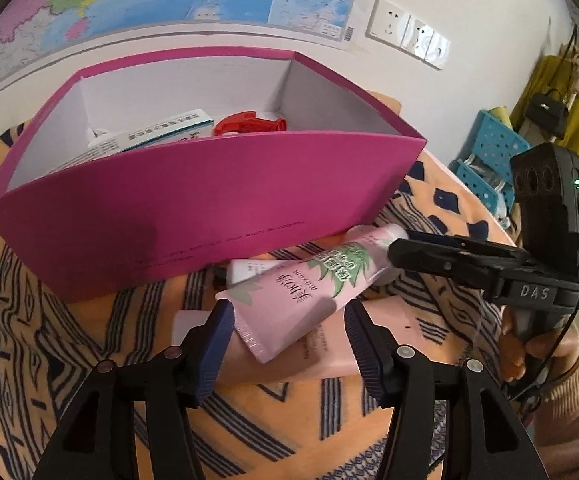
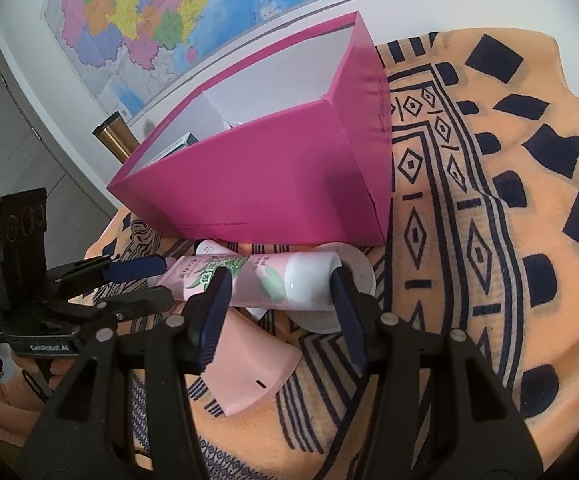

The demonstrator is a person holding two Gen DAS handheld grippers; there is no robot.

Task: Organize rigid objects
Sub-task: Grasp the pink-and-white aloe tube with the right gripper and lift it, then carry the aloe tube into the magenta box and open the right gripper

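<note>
A pink tube with green leaf print [image 1: 309, 286] [image 2: 257, 280] lies in front of the magenta box [image 1: 193, 216] [image 2: 273, 184]. My left gripper [image 1: 289, 334] is open, its pads on either side of the tube's crimped end. My right gripper [image 2: 279, 300] is open around the tube's white cap end [image 2: 311, 278]; it also shows in the left wrist view [image 1: 399, 250]. Under the tube lie a flat pale pink piece [image 2: 257, 376] [image 1: 385, 340], a smaller white tube [image 1: 249, 270] and a round white disc [image 2: 355, 276]. Inside the box lie a red spray head [image 1: 249, 123] and a white-and-blue carton [image 1: 157, 134].
An orange cloth with dark blue patterns [image 2: 489, 240] covers the table. A metal tumbler [image 2: 115, 138] stands behind the box. A map [image 2: 169, 12] hangs on the wall. Blue perforated baskets [image 1: 493, 152] and hanging clothes are at the right.
</note>
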